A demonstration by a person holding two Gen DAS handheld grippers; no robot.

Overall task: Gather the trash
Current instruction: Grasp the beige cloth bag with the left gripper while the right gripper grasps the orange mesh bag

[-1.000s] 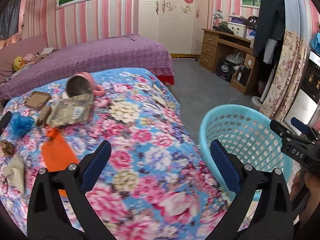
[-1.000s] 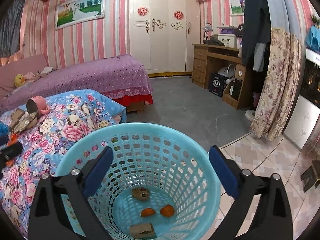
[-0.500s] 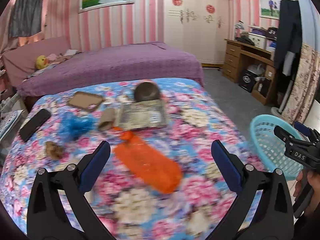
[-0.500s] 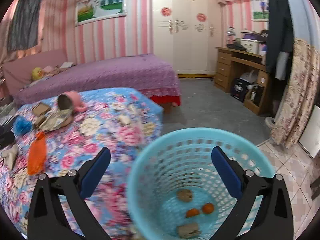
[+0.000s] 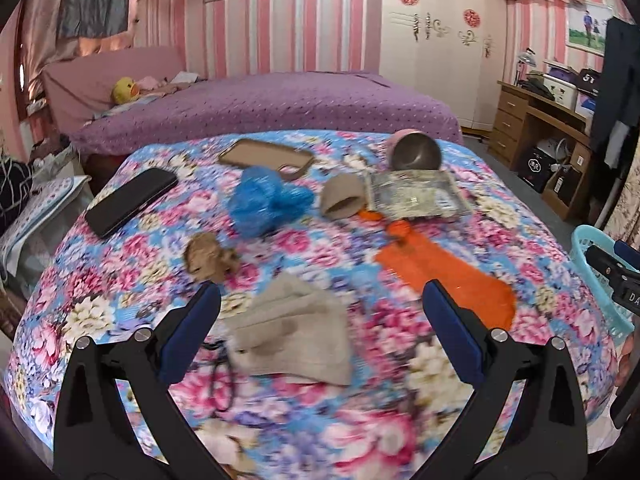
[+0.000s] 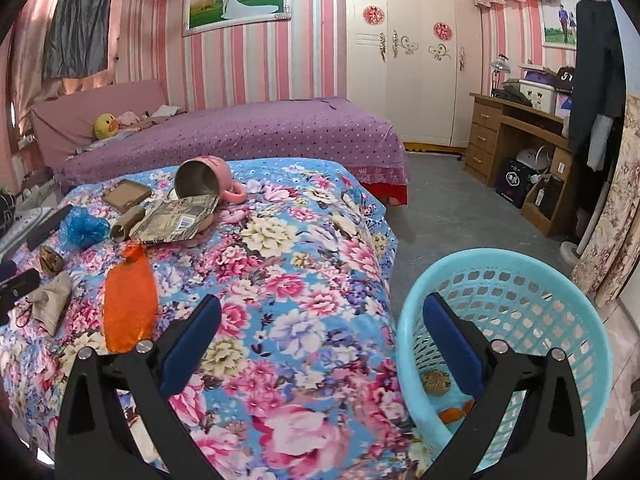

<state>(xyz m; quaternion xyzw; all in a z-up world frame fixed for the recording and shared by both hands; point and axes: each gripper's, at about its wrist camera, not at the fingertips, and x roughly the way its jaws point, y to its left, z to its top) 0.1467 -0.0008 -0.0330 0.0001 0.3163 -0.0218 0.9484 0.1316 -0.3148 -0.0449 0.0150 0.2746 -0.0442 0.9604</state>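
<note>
I have my left gripper [image 5: 320,324] poised low above the floral bedspread [image 5: 360,420], its two blue-padded fingers spread wide and holding nothing, aimed straight at the crumpled beige paper bag [image 5: 292,330] that lies between the fingertips on the cloth. Beyond that bag sits a brown crumpled wad [image 5: 210,258], and farther still a blue plastic bag [image 5: 266,200], a cardboard tube [image 5: 342,200] and a flattened printed carton [image 5: 416,196]; the flat orange wrapper [image 5: 444,276] lies to the bag's right, just beside the right finger. A black phone [image 5: 130,200] rests well to the bag's far left. My right gripper [image 6: 320,326] is likewise released and empty, held level over the edge of the bedspread, its right finger reaching over the rim of the turquoise basket [image 6: 520,276] standing on the floor beside the bed. Inside the basket I can see a brown lump and some orange scraps [image 6: 450,414] at the bottom.
</note>
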